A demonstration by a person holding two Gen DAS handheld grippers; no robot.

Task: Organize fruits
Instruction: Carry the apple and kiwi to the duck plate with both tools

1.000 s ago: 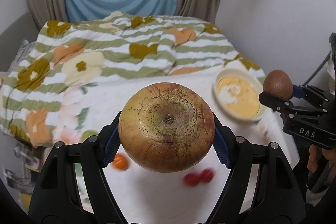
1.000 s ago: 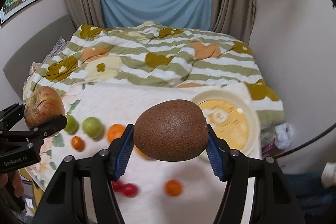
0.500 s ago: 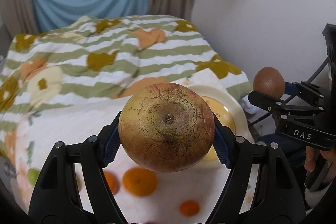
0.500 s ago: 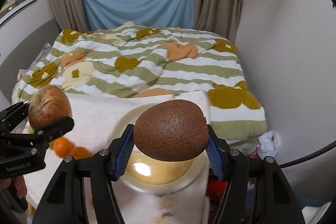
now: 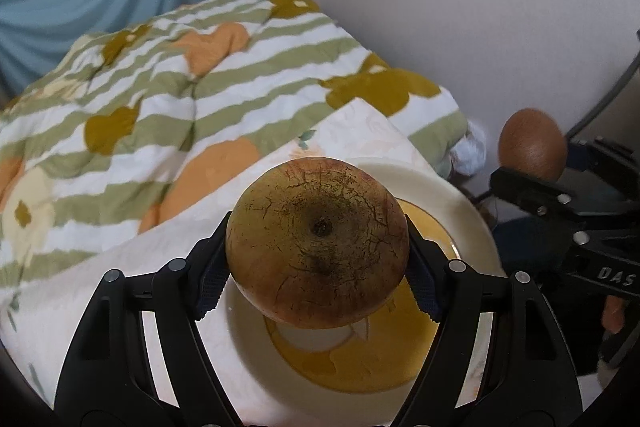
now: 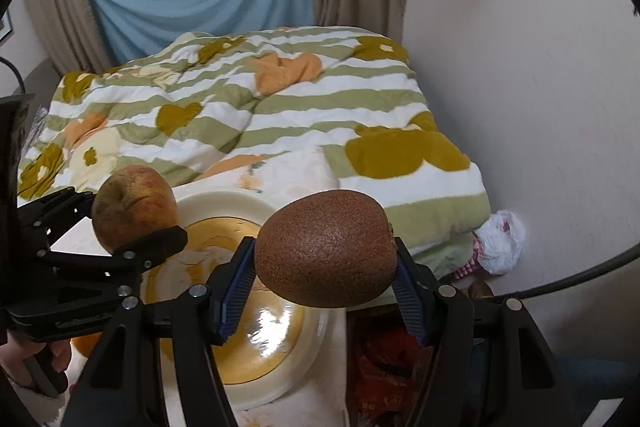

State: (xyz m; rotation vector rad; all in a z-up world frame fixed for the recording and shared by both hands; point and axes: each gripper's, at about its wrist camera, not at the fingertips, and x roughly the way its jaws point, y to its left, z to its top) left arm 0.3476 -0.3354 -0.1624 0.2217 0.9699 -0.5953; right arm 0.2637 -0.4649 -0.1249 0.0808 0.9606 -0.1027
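An apple (image 5: 318, 243) is being held between the pads of the left gripper (image 5: 318, 267), clamped across its widest part, with its dimpled end facing the camera, so its core axis is running roughly along the fingers. A kiwi (image 6: 326, 247) is being held in the right gripper (image 6: 326, 267), gripped end to end: its long axis is lying crosswise, spanning pad to pad, near level in the right wrist view.

Both fruits are being carried in the air, neither touching anything below. The cream plate with the yellow centre (image 5: 416, 183) is sitting on the pale cloth (image 5: 120, 267), below and just beyond both grippers. In the left wrist view the apple is hanging over the plate's near-left part. In the right wrist view the kiwi is hanging over the plate's right rim (image 6: 256, 205), partly off it.

Judgement: the apple is better centred for lowering; the kiwi is probably needing a shift leftward before release. The apple, being round, may roll.

The striped quilt (image 6: 280, 115) is lying behind.
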